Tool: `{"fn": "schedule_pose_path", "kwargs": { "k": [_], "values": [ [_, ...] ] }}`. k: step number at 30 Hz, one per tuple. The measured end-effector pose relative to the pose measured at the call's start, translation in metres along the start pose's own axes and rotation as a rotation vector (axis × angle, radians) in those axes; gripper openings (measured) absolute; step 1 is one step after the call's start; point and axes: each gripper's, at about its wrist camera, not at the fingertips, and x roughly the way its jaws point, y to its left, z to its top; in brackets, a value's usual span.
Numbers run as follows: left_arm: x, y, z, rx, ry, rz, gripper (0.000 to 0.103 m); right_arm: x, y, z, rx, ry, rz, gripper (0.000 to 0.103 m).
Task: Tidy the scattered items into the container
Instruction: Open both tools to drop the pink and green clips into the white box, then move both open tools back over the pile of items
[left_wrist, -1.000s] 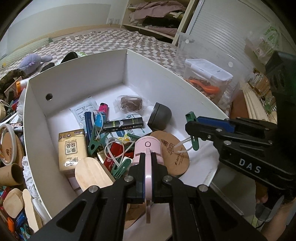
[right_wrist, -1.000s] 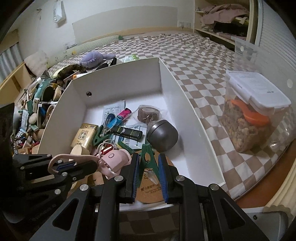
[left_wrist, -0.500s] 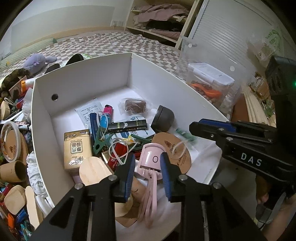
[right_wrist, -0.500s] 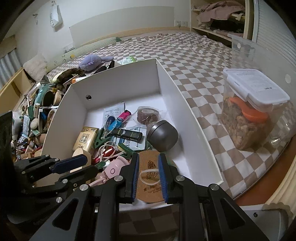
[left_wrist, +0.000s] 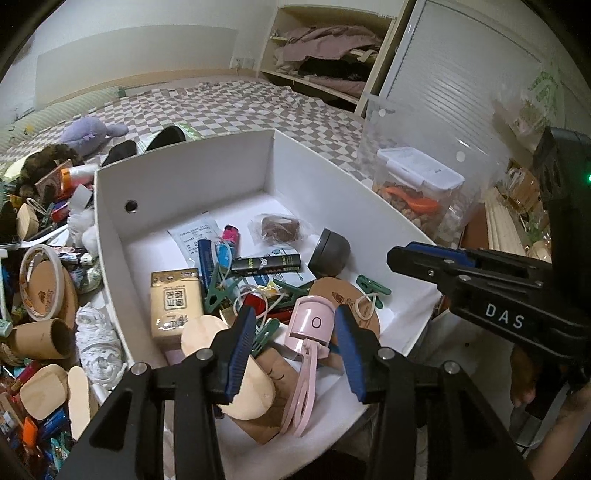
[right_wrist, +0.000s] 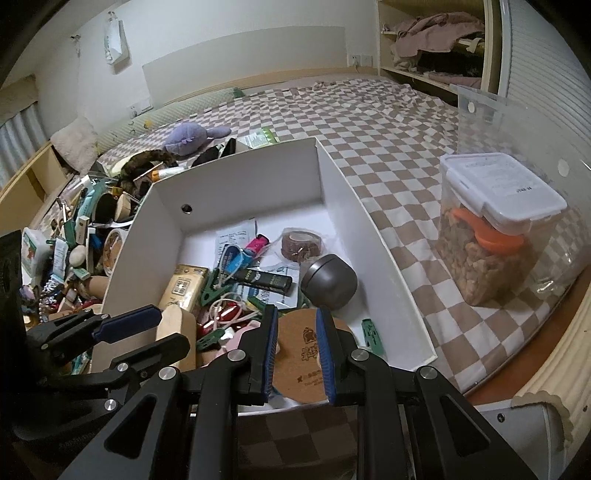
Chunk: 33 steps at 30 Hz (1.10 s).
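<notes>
A white box holds several small items. A pink eyelash curler lies loose in its near end, below my open, empty left gripper. A green clothes peg lies on the box floor by the right wall. My right gripper is open and empty above a round cork coaster. A grey round tin, a tissue pack and a black tube also lie in the box.
A heap of scattered items lies left of the box on the checked cloth. A clear lidded food container stands to the right. A purple plush toy lies behind the box.
My left gripper opened and dropped the pink eyelash curler into the box. My right gripper opened and dropped the green peg by the right wall. Both grippers drew back a little.
</notes>
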Motion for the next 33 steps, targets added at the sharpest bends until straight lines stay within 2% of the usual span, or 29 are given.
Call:
{"fn": "schedule_pose_path", "kwargs": {
  "k": [1,4,5,6,7,9,11,13,15,17,21,28,33],
  "values": [
    [-0.003,0.001,0.000,-0.002,-0.007,0.006,0.045,-0.001,0.002,0.000,-0.005,-0.003,0.004,0.021],
    [-0.012,0.005,0.001,-0.009,-0.028,0.024,0.058,-0.006,0.006,0.001,-0.021,-0.021,-0.004,0.025],
    [-0.015,0.007,0.001,-0.013,-0.037,0.030,0.061,-0.008,0.007,0.001,-0.022,-0.025,-0.008,0.043],
    [-0.018,0.008,0.001,-0.015,-0.043,0.036,0.062,-0.010,0.008,0.001,-0.019,-0.032,-0.014,0.068],
    [-0.020,0.010,0.000,-0.016,-0.048,0.041,0.064,-0.012,0.009,0.001,-0.015,-0.046,-0.022,0.074],
    [-0.026,0.013,0.001,-0.017,-0.058,0.055,0.069,-0.017,0.011,0.002,-0.011,-0.072,-0.026,0.076],
    [-0.033,0.017,0.000,-0.014,-0.079,0.081,0.082,-0.020,0.013,0.003,-0.006,-0.085,-0.021,0.076],
    [-0.040,0.021,-0.002,-0.013,-0.099,0.095,0.089,-0.022,0.015,0.003,-0.004,-0.112,-0.019,0.078],
    [-0.047,0.026,-0.003,-0.013,-0.119,0.108,0.094,-0.024,0.018,0.002,0.002,-0.141,-0.014,0.089],
    [-0.053,0.030,-0.005,-0.012,-0.140,0.122,0.101,-0.027,0.021,0.001,0.009,-0.169,-0.008,0.093],
    [-0.067,0.040,-0.008,-0.012,-0.179,0.148,0.103,-0.028,0.027,0.001,0.026,-0.209,0.017,0.103],
    [-0.095,0.063,-0.018,-0.033,-0.239,0.196,0.103,-0.036,0.044,-0.002,0.037,-0.308,0.050,0.103],
    [-0.116,0.084,-0.027,-0.073,-0.263,0.233,0.103,-0.037,0.065,-0.003,0.016,-0.342,0.074,0.103]
  ]
}}
